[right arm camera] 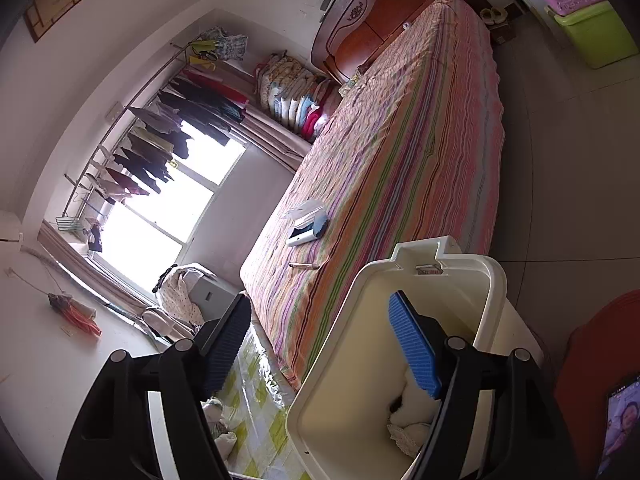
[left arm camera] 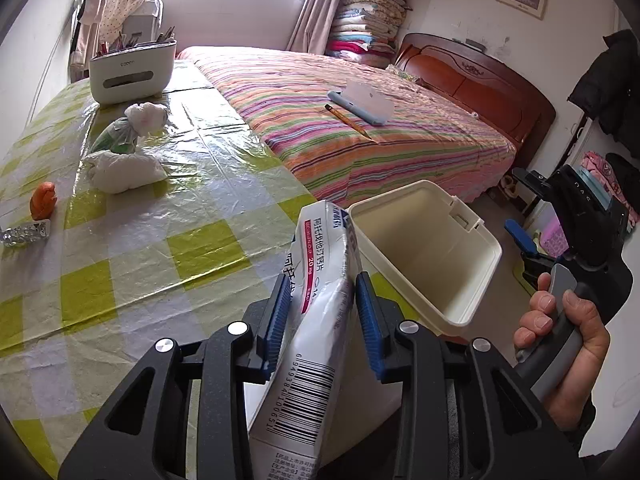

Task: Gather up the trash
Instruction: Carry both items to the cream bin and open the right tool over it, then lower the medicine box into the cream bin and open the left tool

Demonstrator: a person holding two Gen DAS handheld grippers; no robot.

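Observation:
My left gripper [left arm camera: 322, 280] is shut on a crumpled white medicine box [left arm camera: 320, 320] with a barcode, held upright at the table's near edge beside the cream trash bin [left arm camera: 492, 248]. Further trash lies on the checked table [left arm camera: 160, 248]: a white tissue wad [left arm camera: 120, 168], a green and white bag [left arm camera: 114, 136], another white wad [left arm camera: 146, 116], an orange peel [left arm camera: 43, 200] and a clear wrapper [left arm camera: 24, 234]. My right gripper [right arm camera: 319, 300] stands open and empty over the bin [right arm camera: 496, 280]. White crumpled paper [right arm camera: 416, 404] lies at the bin's bottom. A hand holds the right gripper [left arm camera: 520, 206] right of the bin.
A white desk organizer [left arm camera: 128, 68] with pens stands at the table's far end. The striped bed [left arm camera: 360, 120] runs along the table, with a tablet [left arm camera: 360, 104] and a pencil [left arm camera: 346, 120] on it. Pink and green storage boxes [right arm camera: 584, 20] sit on the floor past the bed.

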